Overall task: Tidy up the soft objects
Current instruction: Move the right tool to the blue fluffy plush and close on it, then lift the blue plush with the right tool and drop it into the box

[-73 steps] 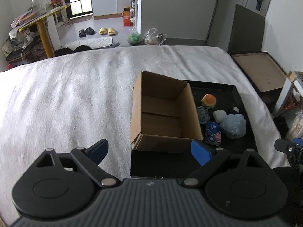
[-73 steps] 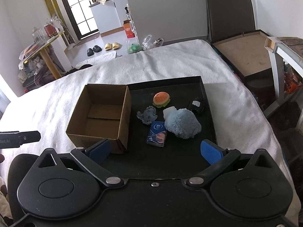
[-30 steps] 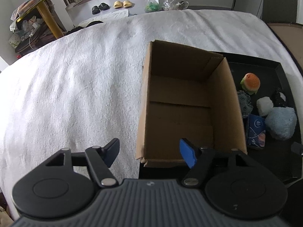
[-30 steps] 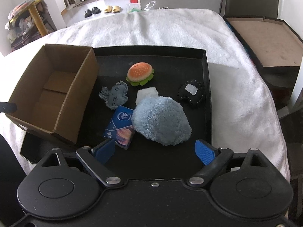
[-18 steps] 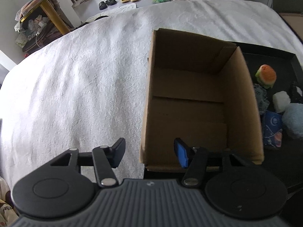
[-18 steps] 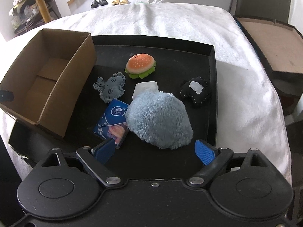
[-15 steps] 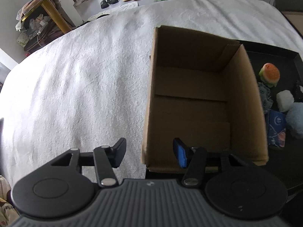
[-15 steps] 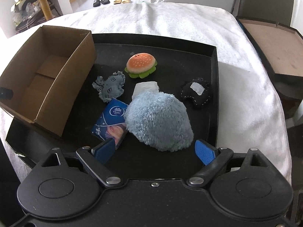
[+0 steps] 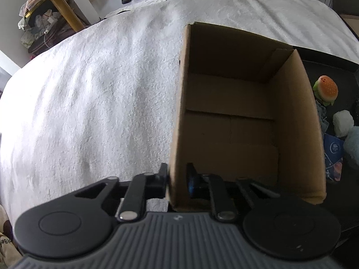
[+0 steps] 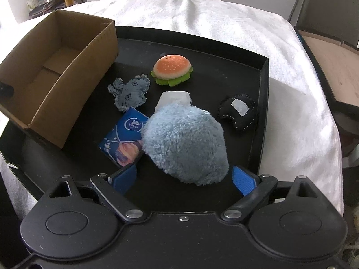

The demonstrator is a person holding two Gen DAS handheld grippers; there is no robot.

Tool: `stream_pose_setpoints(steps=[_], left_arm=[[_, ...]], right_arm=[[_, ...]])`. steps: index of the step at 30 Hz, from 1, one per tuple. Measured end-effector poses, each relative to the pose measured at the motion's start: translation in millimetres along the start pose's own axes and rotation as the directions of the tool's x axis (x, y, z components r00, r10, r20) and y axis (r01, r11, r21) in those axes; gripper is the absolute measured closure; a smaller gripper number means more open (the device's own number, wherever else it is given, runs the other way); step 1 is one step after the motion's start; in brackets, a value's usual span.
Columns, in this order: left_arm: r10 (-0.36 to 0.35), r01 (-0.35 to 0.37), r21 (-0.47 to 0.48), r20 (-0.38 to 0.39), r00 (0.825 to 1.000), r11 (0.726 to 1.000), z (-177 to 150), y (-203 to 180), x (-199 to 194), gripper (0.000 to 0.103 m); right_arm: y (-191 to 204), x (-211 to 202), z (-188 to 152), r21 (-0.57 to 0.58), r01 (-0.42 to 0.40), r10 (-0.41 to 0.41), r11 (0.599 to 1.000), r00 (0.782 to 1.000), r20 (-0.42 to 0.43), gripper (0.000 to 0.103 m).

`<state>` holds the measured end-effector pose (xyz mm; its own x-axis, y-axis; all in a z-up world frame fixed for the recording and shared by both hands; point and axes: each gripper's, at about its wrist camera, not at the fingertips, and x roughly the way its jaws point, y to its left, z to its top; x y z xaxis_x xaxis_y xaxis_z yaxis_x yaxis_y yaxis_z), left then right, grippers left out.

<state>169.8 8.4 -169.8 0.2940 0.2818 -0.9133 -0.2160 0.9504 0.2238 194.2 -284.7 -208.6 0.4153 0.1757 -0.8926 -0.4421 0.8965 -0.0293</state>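
Plush ball (image 10: 185,144) lies on black tray (image 10: 263,103), between spread fingers of your right hand-held gripper (image 10: 185,178). Looks light, squashy; grip across middle. Left hand-held gripper (image 9: 177,179) pinching cardboard box (image 9: 237,116) wall.

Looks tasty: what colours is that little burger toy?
Orange bun with white dots, green frill beneath; clearest in the right wrist view.

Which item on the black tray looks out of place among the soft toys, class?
The blue tissue packet stands out: it is printed packaging, not a plush, and it lies askew, partly tucked under the fluffy blue toy. Nothing looks spilled or damaged.
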Motion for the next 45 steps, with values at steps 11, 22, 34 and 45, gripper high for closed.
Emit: stream_pose_setpoints(steps=[11, 22, 34, 45], left_arm=[[-0.018, 0.013, 0.077, 0.058, 0.998, 0.997, -2.6, -4.3, 3.6, 0.095], [-0.077, 0.077, 0.024, -0.018, 0.997, 0.997, 3.4, 4.7, 26.6, 0.093], [-0.094, 0.094, 0.024, -0.008, 0.996, 0.995, 1.6, 9.7, 28.0, 0.093], [-0.121, 0.121, 0.004, -0.019, 0.992, 0.993, -0.3, 16.1, 26.9, 0.093]], right_arm=[[3.8, 7.8, 9.5, -0.096, 0.052, -0.052, 0.994, 0.999, 0.005, 0.011], [19.9, 23.7, 17.1, -0.237, 0.09, -0.088, 0.967, 0.996, 0.02, 0.029], [29.7, 9.5, 25.4, -0.177, 0.084, -0.087, 0.981, 0.996, -0.008, 0.041], [45.8, -22.9, 43.9, -0.163, 0.083, -0.078, 0.983, 0.996, 0.041, 0.041]])
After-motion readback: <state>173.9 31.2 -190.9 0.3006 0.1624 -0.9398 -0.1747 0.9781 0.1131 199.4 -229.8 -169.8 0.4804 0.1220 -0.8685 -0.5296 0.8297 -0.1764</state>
